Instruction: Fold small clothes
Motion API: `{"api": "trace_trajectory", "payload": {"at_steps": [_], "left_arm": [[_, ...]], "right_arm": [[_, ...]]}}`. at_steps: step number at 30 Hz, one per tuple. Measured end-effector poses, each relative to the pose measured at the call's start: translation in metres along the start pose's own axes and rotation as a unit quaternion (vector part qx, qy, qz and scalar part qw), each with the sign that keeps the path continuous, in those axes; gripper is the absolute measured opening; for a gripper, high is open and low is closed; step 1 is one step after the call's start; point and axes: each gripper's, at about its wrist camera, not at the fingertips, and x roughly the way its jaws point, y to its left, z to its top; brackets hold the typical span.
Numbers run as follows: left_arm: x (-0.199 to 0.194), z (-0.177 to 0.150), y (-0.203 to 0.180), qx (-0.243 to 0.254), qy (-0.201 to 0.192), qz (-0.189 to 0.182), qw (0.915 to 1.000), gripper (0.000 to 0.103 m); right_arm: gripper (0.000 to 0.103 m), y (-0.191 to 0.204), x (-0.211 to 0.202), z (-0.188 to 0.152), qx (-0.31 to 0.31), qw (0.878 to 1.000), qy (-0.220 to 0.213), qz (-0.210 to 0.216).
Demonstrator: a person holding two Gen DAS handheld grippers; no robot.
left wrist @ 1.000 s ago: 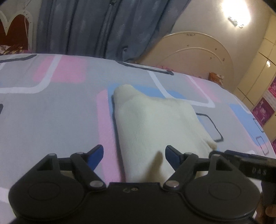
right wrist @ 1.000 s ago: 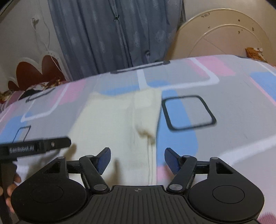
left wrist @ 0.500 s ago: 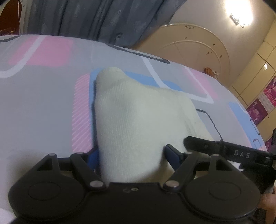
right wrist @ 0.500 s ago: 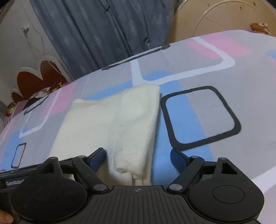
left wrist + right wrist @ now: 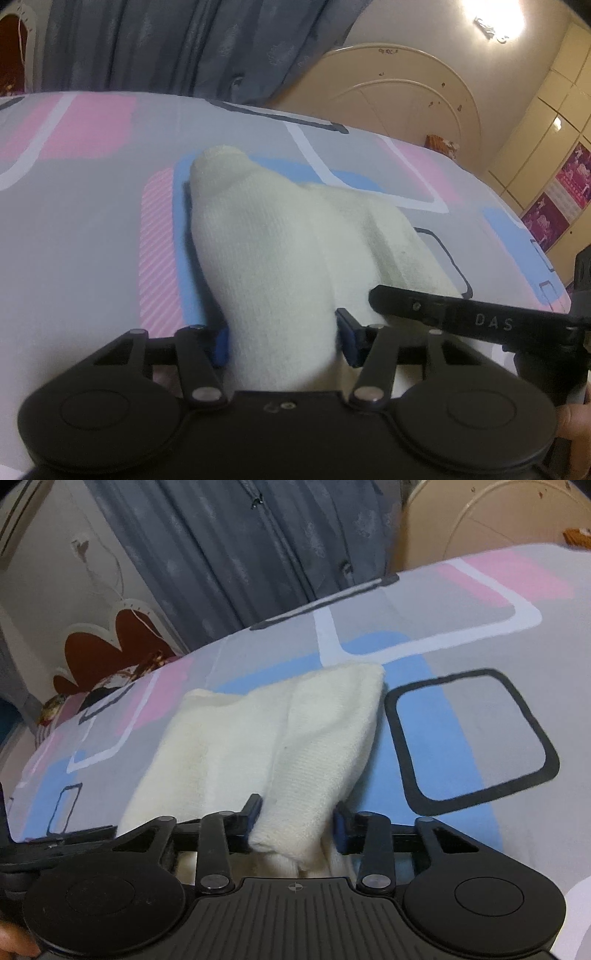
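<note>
Cream garment (image 5: 295,251) lies on the bed (image 5: 92,221), over a blue patch of the patterned sheet. Left tool (image 5: 282,341) has just closed, clamped on its near left edge. Right tool (image 5: 297,819) likewise, clamped on the near right fold.

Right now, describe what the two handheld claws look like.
Both are matte black plastic with two round discs at the base, silver rivets on angled linkage bars, and blue pads on the fingertips. The left claw has a smooth body; the right claw has a ribbed body with a crosshair mark.

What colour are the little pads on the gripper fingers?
Blue. The pads show best in the right wrist view, pressing the cream garment.
</note>
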Motion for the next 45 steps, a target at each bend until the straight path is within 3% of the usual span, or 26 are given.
{"api": "trace_trajectory", "payload": {"at_steps": [4, 7, 17, 21, 24, 25, 27, 30, 32, 35, 45], "left_arm": [[0.002, 0.000, -0.002, -0.007, 0.002, 0.005, 1.0000, 0.054], [0.000, 0.000, -0.010, 0.008, 0.001, 0.015, 0.9998, 0.052], [-0.005, 0.000, -0.014, 0.020, -0.003, 0.022, 0.9995, 0.049], [-0.005, 0.000, -0.012, 0.026, 0.001, 0.018, 0.9995, 0.052], [-0.002, 0.003, -0.002, -0.009, 0.014, 0.018, 0.9997, 0.065], [0.000, 0.003, 0.001, -0.018, 0.016, 0.016, 0.9996, 0.066], [0.004, 0.002, 0.003, -0.031, 0.017, 0.008, 0.9993, 0.064], [0.004, 0.002, -0.005, -0.016, 0.011, 0.016, 0.9997, 0.055], [0.003, 0.003, -0.010, -0.006, 0.008, 0.024, 0.9997, 0.050], [0.000, 0.004, -0.013, -0.007, 0.006, 0.029, 0.9995, 0.045], [-0.033, 0.010, -0.019, 0.013, -0.017, 0.025, 0.9995, 0.039]], "right_arm": [[0.047, -0.005, 0.006, -0.001, 0.022, 1.000, 0.001, -0.002], [0.048, -0.004, 0.007, -0.001, 0.033, 0.999, 0.001, 0.001], [0.034, -0.001, -0.001, 0.002, 0.026, 1.000, 0.001, 0.004], [0.034, -0.002, -0.003, 0.000, 0.023, 1.000, -0.001, 0.004], [0.052, -0.008, -0.001, 0.002, 0.025, 1.000, 0.010, 0.008], [0.064, -0.009, -0.001, 0.002, 0.026, 1.000, 0.015, 0.007], [0.065, -0.012, -0.001, -0.001, 0.033, 0.999, 0.016, 0.016], [0.063, -0.007, 0.001, -0.003, 0.033, 0.999, 0.008, 0.004], [0.044, 0.000, 0.002, -0.002, 0.037, 0.999, 0.009, 0.010], [0.037, 0.008, 0.000, -0.001, 0.031, 1.000, 0.004, 0.003], [0.033, 0.023, -0.023, 0.006, 0.047, 0.998, -0.022, 0.034]]}}
